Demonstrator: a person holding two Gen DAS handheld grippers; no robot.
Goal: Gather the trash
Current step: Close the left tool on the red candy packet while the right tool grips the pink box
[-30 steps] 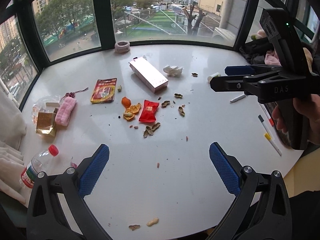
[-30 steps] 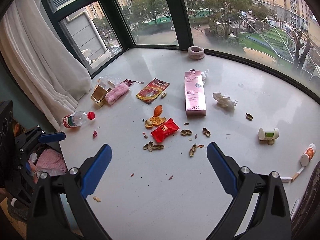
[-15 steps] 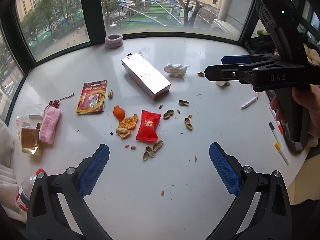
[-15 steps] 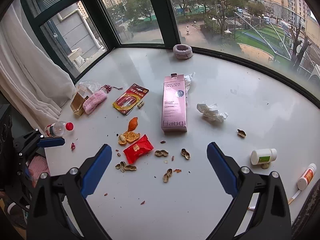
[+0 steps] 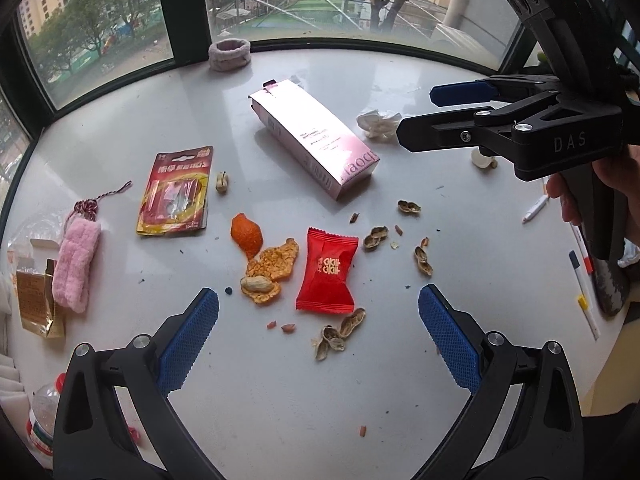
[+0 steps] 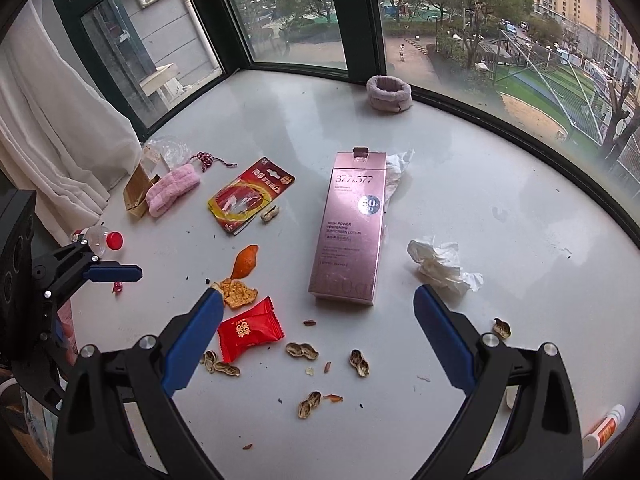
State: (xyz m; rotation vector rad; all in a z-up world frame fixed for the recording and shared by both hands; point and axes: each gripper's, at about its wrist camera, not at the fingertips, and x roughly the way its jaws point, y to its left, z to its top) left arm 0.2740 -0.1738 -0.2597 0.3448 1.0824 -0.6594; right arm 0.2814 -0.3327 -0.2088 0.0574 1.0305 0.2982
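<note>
On white table (image 5: 280, 400), by curved window, trash scattered: red candy wrapper (image 5: 328, 272) near middle, orange peel (image 5: 246, 234) and crumbly peel piece (image 5: 274, 262) just left of it, whole peanut (image 5: 256, 283) touching crumbly piece. Peanut shells (image 5: 340, 334) just below wrapper, more shells (image 5: 375, 237) to its right. Farther back, long pink box (image 5: 316, 146) lying flat, crumpled tissue (image 5: 378, 122) near its far right side. Left of box, red battery pack (image 5: 176, 190), single shell (image 5: 222, 181) just beside pack. Toward left edge, pink fluffy pouch (image 5: 76, 264) with red-and-white cord, leaning on torn gold carton (image 5: 34, 300). Plastic bottle (image 5: 42, 420) with red cap at near left corner. Grey fabric ring (image 5: 229, 53) against window frame. Pens (image 5: 580, 276) along right edge.

Left gripper (image 5: 319, 316) low over table, blue pads spread wide, nothing between them; red wrapper and shells lying in front of gap, untouched. Right gripper (image 5: 416, 114) seen sideways from left view, held by hand (image 5: 600, 196), fingers apart, empty, up above tissue.

From right wrist view, right gripper (image 6: 319, 320) wide open, empty, pink box (image 6: 350, 228) straight ahead between pads, crumpled tissue (image 6: 440, 266) just past right pad, red wrapper (image 6: 250, 330) beside left pad. Left gripper (image 6: 120, 273) visible at left edge, above table rim near bottle (image 6: 98, 238).
</note>
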